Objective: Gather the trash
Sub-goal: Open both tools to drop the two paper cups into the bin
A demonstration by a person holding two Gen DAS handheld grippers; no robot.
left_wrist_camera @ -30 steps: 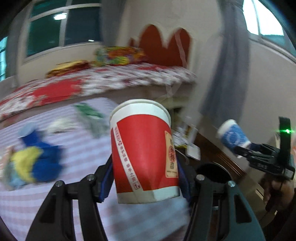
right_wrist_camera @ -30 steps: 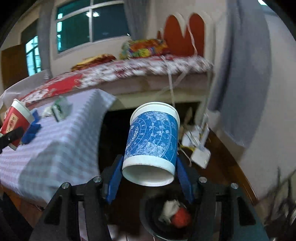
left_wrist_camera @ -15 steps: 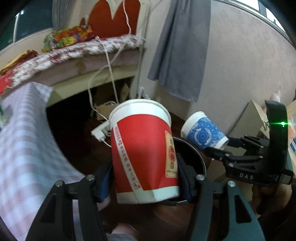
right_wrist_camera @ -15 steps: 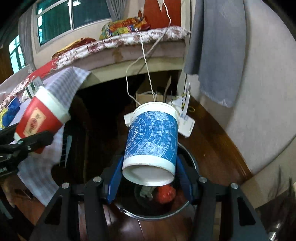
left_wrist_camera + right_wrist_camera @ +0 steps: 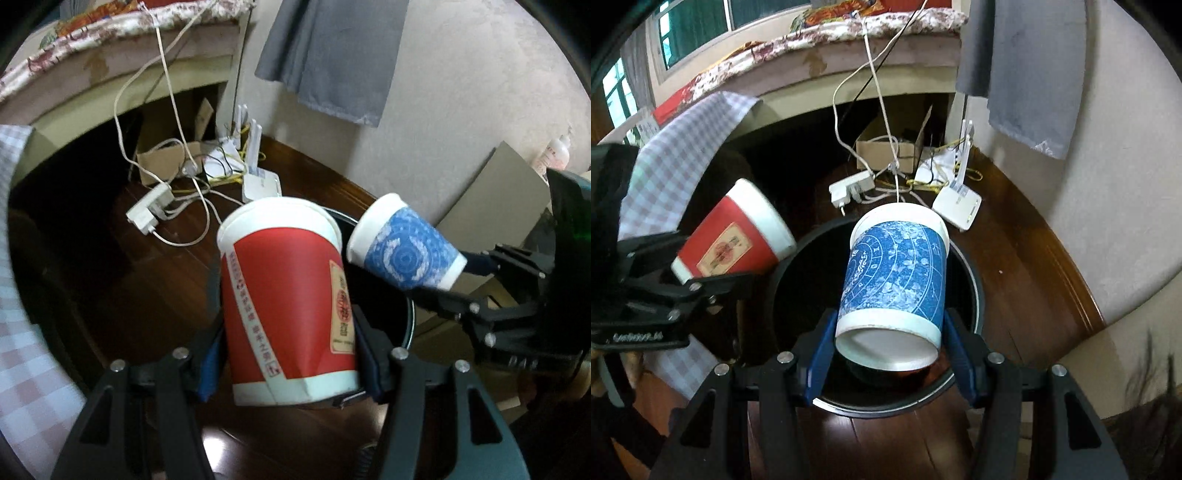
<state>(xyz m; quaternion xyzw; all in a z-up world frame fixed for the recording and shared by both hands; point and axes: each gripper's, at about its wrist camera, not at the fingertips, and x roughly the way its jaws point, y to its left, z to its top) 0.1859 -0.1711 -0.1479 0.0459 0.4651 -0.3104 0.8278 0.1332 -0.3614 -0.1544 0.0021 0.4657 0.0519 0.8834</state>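
Observation:
My left gripper (image 5: 288,365) is shut on a red paper cup (image 5: 284,299), held over the near rim of a round black trash bin (image 5: 406,314) on the floor. My right gripper (image 5: 890,354) is shut on a blue patterned paper cup (image 5: 897,277), tilted above the bin's opening (image 5: 798,291). Each cup shows in the other view: the blue cup (image 5: 406,254) to the right of the red one, the red cup (image 5: 735,236) at the bin's left edge. The bin's contents are hidden by the cups.
A white power strip (image 5: 853,186), a router (image 5: 956,206), cables and a cardboard box (image 5: 886,147) lie on the dark wooden floor beyond the bin. A checked tablecloth (image 5: 679,155) hangs at the left. A grey curtain (image 5: 332,55) and a wall stand at the right.
Both grippers have swung from the table toward the floor and lowered over the bin. The cups stay gripped and now sit close together above the bin.

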